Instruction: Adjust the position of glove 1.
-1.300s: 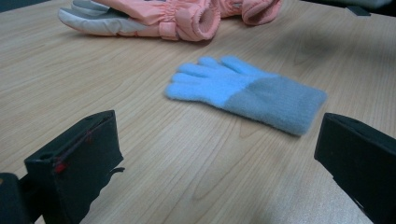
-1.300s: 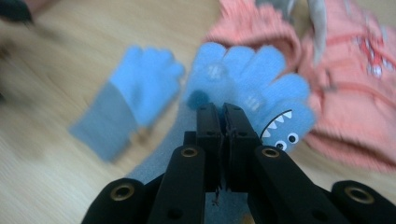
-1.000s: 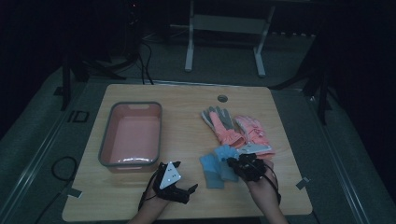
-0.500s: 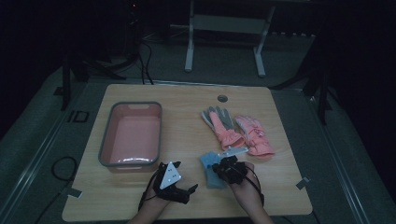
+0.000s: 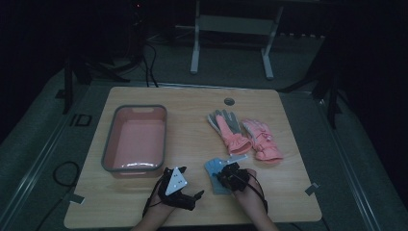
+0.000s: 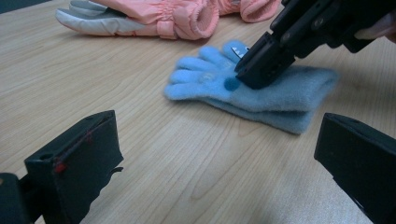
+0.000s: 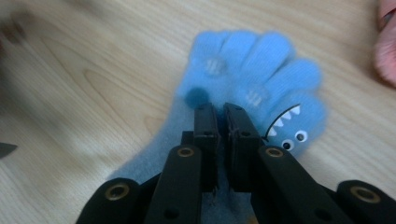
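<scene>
A pair of blue fleece gloves [image 5: 213, 169] with a monster face lies stacked flat on the wooden table [image 5: 192, 120], near its front edge. In the right gripper view the blue gloves [image 7: 254, 60] lie under my right gripper [image 7: 220, 109], whose tips rest on the fleece. Its jaws stand almost together, having just been opening a sliver, and nothing shows between them. In the left gripper view the right gripper [image 6: 254, 77] presses on the blue gloves [image 6: 280, 100]. My left gripper [image 6: 219, 144] stands open low over the table, a short way from the gloves, with nothing between its jaws.
Two pink ski gloves [image 5: 262, 142], one showing a grey palm [image 5: 226, 122], lie behind the blue pair. A pink tub with a grey rim [image 5: 108, 144] sits at the left. A round hole [image 5: 229, 101] is near the table's far edge.
My right gripper has come down and leftward from beside the pink gloves onto the blue gloves. The left gripper has stayed where it was.
</scene>
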The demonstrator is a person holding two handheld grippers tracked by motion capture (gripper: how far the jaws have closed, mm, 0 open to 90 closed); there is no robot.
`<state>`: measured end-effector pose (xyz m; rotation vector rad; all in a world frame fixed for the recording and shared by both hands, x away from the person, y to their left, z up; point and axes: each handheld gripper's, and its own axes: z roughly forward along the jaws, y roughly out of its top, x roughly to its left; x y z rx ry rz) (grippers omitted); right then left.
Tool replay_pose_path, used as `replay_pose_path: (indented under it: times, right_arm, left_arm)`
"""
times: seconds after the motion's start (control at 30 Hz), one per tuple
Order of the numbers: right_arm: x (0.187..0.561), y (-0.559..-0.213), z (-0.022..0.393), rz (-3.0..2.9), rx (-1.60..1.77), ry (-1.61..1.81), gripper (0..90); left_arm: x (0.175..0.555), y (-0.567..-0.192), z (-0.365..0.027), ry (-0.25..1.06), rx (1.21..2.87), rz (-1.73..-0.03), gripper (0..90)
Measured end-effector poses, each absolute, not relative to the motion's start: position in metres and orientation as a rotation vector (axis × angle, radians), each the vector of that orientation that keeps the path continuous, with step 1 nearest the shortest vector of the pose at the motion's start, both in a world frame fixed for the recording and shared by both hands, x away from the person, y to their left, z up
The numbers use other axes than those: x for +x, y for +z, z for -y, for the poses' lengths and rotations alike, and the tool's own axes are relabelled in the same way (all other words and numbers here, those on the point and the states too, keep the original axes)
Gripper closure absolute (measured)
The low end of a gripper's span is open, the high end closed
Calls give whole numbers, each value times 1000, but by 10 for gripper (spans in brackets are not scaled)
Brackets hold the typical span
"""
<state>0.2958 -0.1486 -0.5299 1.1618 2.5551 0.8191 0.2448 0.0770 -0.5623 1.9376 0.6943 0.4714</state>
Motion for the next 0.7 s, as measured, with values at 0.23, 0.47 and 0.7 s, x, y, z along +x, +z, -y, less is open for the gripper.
replay_pose_path:
  times: [0.23,0.47,0.7]
  right_arm:
    - [293,-517,157,-2556,1129,919,689]
    - [302,-509,179,-2574,1084,1118,236]
    - [315,-514,197,-2598,1024,1295,154]
  left_arm:
    - [246,-562,-76,459,1957,-700,5]
    - [243,-563,-72,490,2001,-643,6]
    - [238,-562,-67,407,2017,-545,38]
